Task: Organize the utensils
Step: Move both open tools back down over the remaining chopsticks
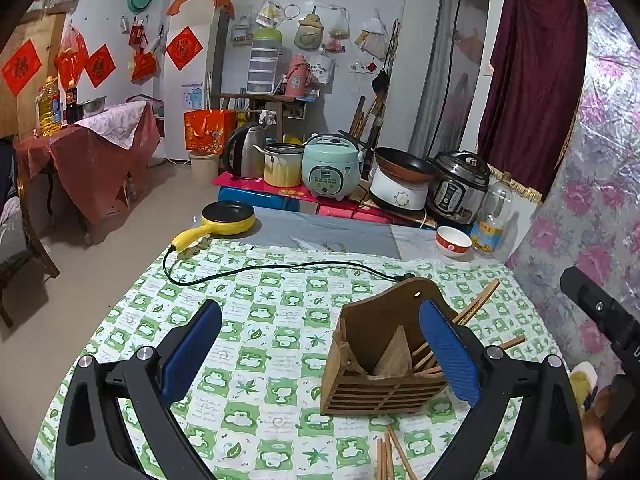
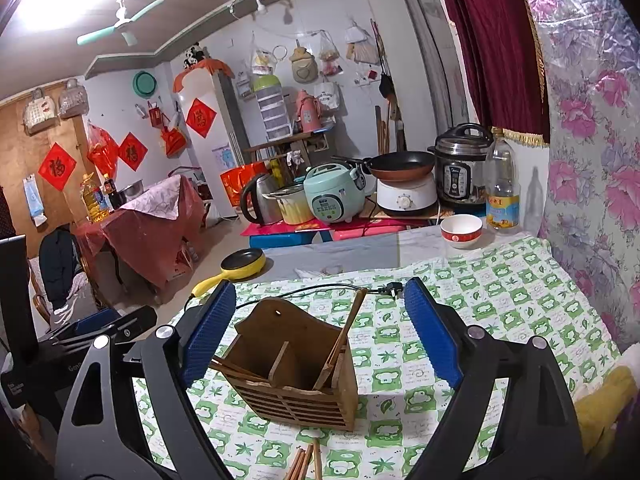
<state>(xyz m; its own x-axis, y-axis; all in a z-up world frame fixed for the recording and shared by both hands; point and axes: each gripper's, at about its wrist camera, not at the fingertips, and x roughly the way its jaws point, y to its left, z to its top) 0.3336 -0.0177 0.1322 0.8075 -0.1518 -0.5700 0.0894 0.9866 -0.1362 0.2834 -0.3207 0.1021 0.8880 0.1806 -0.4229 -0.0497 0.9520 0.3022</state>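
Wooden utensil holder (image 2: 296, 372) stands on the checked tablecloth (image 2: 500, 304), chopsticks (image 2: 344, 344) inside. Both the left gripper (image 1: 320, 350) and right gripper (image 2: 320, 330) hover spread apart, empty.

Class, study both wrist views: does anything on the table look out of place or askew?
Yes. Several chopsticks lie loose on the tablecloth in front of the wooden holder instead of inside it. The chopsticks in the holder lean at a slant, and an unplugged black cord trails across the cloth behind it.
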